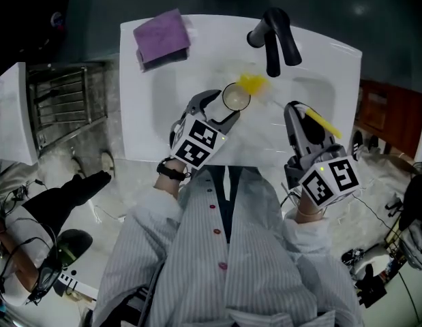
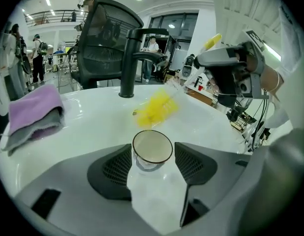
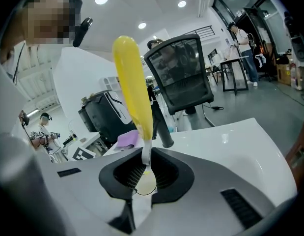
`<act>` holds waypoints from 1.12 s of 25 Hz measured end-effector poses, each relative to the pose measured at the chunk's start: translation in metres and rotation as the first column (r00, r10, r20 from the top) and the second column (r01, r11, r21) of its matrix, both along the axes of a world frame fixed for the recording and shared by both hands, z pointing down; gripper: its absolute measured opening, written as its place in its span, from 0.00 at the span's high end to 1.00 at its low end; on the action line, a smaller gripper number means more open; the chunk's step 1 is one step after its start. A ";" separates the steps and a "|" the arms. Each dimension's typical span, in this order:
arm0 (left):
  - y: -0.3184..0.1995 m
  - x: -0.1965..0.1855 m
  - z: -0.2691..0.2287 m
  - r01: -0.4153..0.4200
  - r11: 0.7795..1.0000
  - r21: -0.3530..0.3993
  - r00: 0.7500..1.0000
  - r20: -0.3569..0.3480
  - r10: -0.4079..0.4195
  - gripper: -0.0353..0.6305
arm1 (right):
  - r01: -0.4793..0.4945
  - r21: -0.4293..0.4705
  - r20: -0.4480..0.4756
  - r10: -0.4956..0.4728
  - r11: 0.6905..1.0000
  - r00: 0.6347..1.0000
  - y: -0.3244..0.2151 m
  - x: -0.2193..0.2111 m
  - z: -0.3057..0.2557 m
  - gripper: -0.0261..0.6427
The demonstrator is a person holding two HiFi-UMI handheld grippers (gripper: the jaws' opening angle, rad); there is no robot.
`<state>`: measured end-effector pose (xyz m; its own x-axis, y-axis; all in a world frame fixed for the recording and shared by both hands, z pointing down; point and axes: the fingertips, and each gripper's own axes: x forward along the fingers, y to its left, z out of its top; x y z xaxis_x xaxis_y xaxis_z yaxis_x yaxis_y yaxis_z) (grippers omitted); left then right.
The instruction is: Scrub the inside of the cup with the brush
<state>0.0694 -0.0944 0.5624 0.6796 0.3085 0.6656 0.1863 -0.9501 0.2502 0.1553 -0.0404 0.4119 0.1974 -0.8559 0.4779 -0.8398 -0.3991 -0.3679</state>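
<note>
A small clear cup (image 1: 236, 97) with a dark rim stands upright in the white sink basin (image 1: 171, 87). In the left gripper view the cup (image 2: 152, 149) sits between the jaws of my left gripper (image 2: 152, 167), which are open; the pads stand just off its sides. The brush's yellow bristle head (image 1: 252, 84) lies just beyond the cup, outside it, seen again as the bristle head (image 2: 156, 107). My right gripper (image 1: 297, 114) is shut on the brush's thin white neck (image 3: 145, 154), and the yellow handle (image 3: 131, 82) sticks up behind the jaws.
A black faucet (image 1: 273, 36) rises at the sink's far side. A folded purple cloth (image 1: 161, 38) lies on the sink's back left corner. A metal rack (image 1: 57, 101) stands on the floor to the left. An office chair (image 2: 102, 38) is behind the sink.
</note>
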 end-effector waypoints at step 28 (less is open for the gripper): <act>0.009 0.015 0.044 -0.162 0.984 0.077 0.984 0.084 0.155 0.42 | 0.064 -0.006 0.011 -0.064 0.998 0.998 0.004 -0.008 -0.005 0.88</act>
